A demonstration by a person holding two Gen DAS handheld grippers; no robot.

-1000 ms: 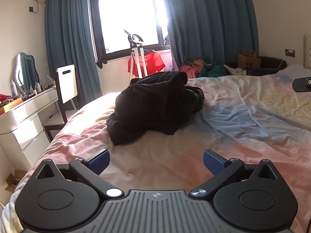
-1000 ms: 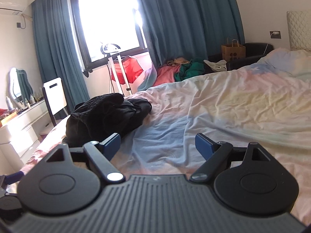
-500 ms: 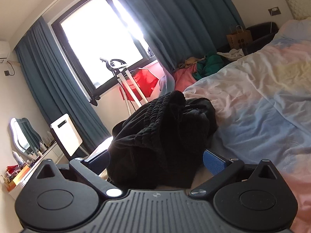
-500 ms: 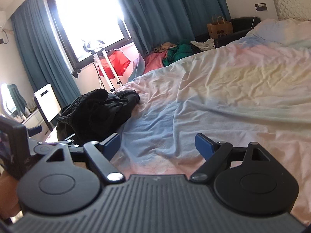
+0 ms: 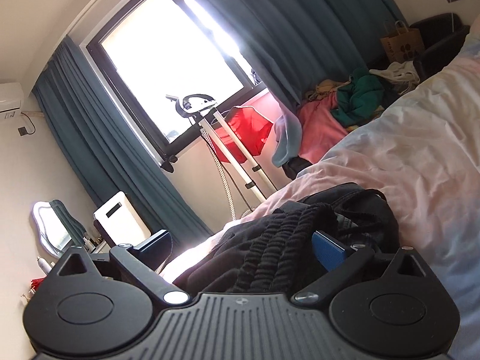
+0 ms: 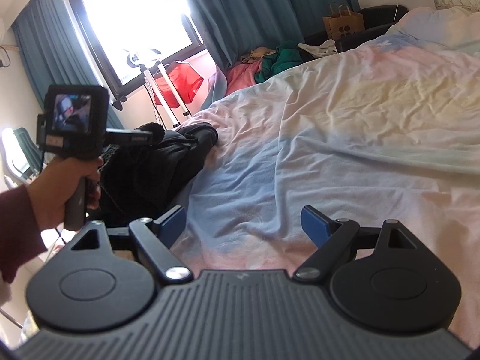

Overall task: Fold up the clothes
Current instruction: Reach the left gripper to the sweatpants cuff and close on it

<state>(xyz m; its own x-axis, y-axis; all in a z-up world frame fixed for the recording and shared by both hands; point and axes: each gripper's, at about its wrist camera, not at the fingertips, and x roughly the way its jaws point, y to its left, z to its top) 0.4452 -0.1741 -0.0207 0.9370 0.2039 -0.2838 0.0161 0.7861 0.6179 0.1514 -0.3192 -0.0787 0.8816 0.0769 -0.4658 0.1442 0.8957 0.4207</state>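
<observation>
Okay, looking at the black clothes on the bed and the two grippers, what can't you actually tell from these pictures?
- Left wrist view: what kind of garment the black clothes are; bunched up, near edge hidden behind the left hand-held gripper.
- Right wrist view: the pile's left part, blocked by the hand.
- Both views: outside the window, washed out by glare.

Black garment heap [image 5: 288, 246] — bedsheet [image 6: 345, 138] beyond open

Right black two-finger gripper with blue pads [image 6: 243, 222]: jaws wide apart, nothing between, above pastel pink-blue-yellow bedsheet [image 6: 360, 126]. Crumpled black garment heap [image 6: 156, 165]: near the bed's left edge. Hand in maroon sleeve [image 6: 64, 184]: grips the left black handheld gripper [image 6: 75, 132] at the heap.
</observation>
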